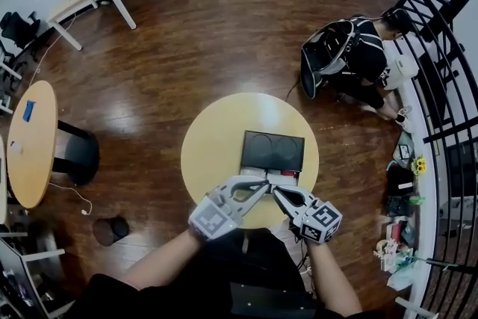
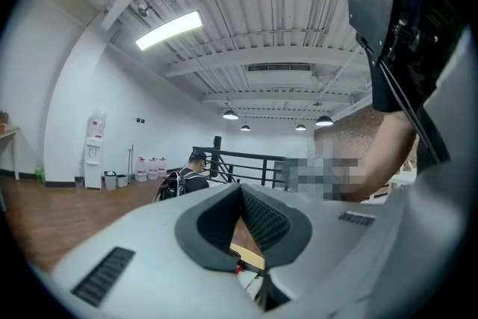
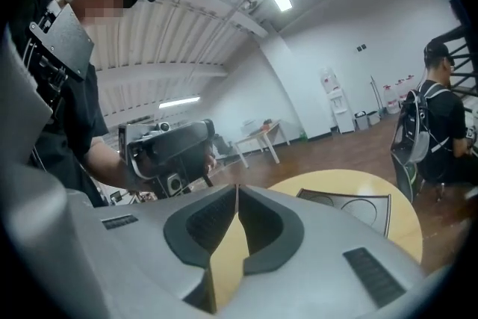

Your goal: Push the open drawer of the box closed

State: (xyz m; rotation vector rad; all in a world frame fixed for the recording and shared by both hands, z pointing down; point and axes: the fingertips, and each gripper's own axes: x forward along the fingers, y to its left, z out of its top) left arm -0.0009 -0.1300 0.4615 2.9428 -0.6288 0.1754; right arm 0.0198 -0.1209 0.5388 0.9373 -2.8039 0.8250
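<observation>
Drawer point(image 1: 269, 176) not yet shut, by the look of the head view: out of the front of the black box point(image 1: 272, 149), on the side nearest the person, with the box itself about midway across the round yellow table point(image 1: 213, 138). Holds pale things and a small red bit, all too small to name. Shows no other open compartment on the box; flat dark top with two faint ring outlines and nothing on it. Just in front of the box, left gripper point(image 1: 261, 186) and right gripper point(image 1: 279, 194) side by side, tips near each other and close to the drawer's front edge; cannot tell whether either touches it. Left jaws together at the tips, nothing between them. Right jaws a thin slit apart, nothing between them either, only tabletop below and the box off to one side beyond. Reads as the very start of the push: grippers in place at the front, the whole travel of the drawer into the box left to do. Needs a straight shove away from the person; risks sliding the box across the table instead.
</observation>
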